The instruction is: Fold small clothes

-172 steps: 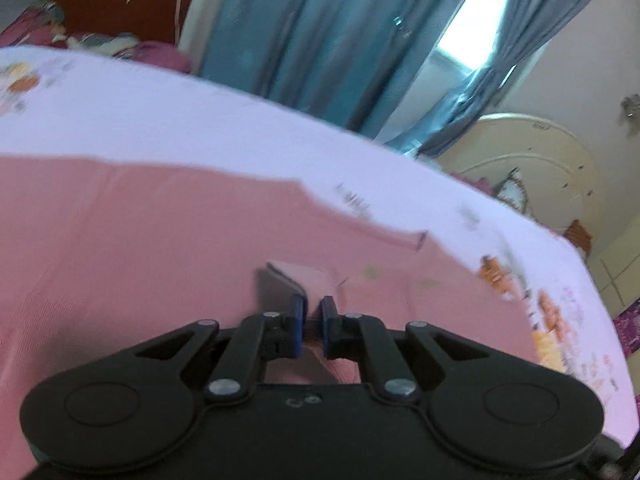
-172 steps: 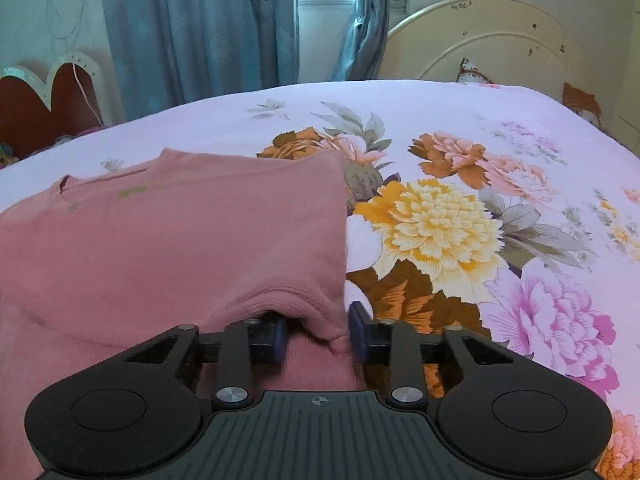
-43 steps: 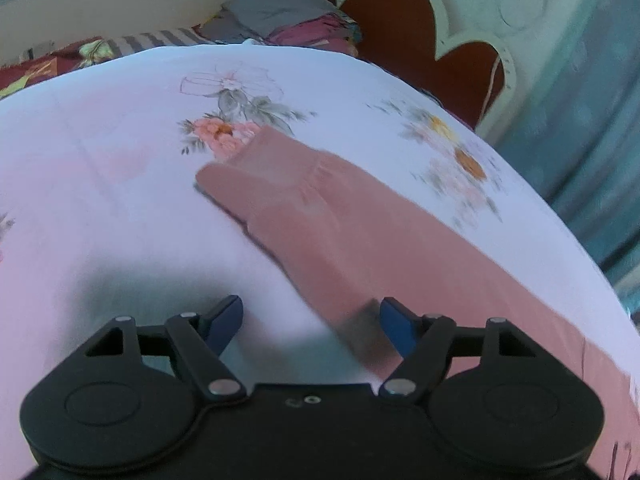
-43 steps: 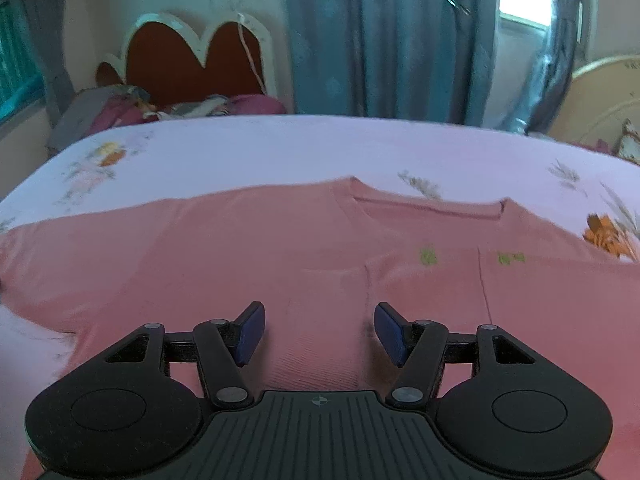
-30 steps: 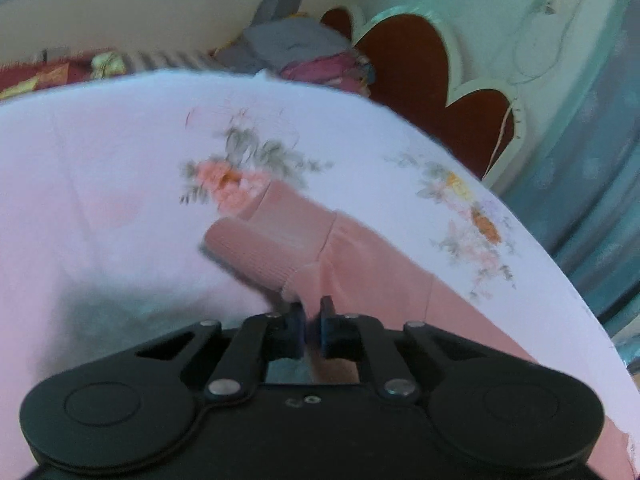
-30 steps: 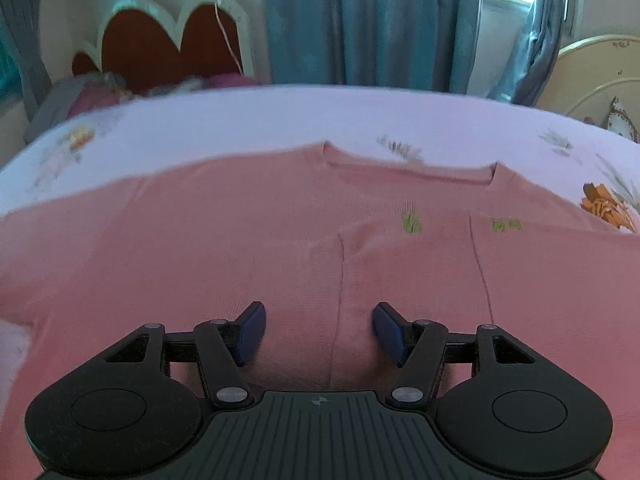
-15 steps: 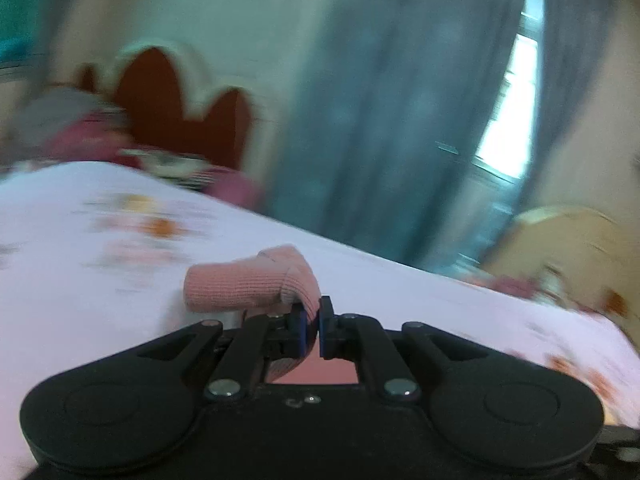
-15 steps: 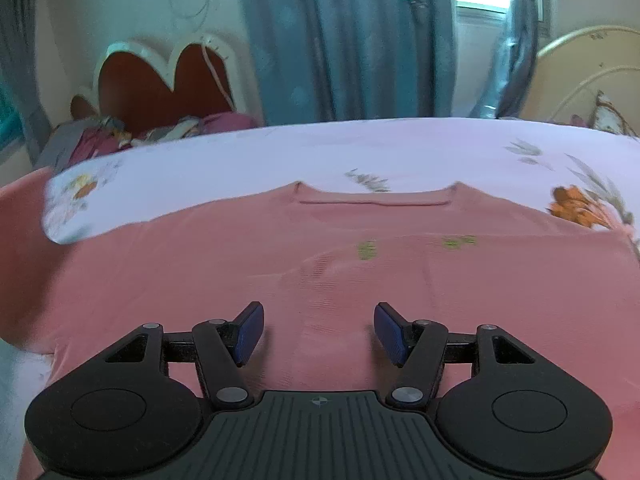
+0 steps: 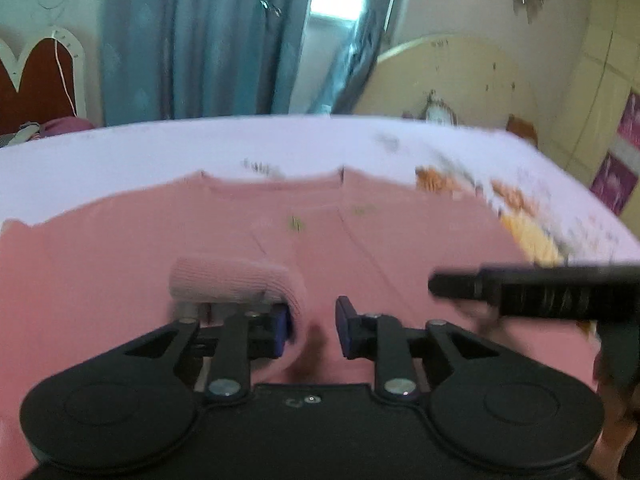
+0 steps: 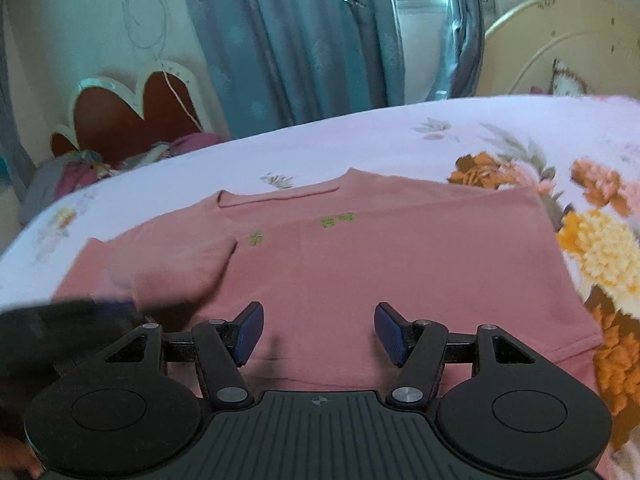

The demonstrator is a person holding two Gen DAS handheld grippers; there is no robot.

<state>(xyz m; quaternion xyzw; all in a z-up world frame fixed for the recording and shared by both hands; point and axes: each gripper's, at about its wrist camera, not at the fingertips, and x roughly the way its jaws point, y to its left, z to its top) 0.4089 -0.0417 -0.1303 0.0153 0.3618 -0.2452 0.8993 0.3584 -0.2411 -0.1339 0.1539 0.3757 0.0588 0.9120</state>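
A pink long-sleeved sweater (image 10: 380,256) lies flat on the floral bedsheet, collar away from me, partly folded. Its left sleeve is laid across the body. In the left wrist view the ribbed sleeve cuff (image 9: 232,282) drapes over the left finger of my left gripper (image 9: 312,330), whose jaws stand partly open with a gap between the pads. My right gripper (image 10: 318,332) is wide open and empty, low over the sweater's lower middle. The right gripper's dark body (image 9: 540,292) shows blurred at the right of the left wrist view.
The bedsheet (image 10: 500,136) is lilac with large orange and yellow flowers at the right. A cream headboard (image 9: 452,76) and blue curtains (image 10: 288,40) stand behind. A red scalloped headboard (image 10: 128,120) with piled clothes is at the far left.
My left gripper carried the sleeve cuff from the far left over the sweater's body, then its jaws parted. My right gripper stayed open, hovering over the sweater.
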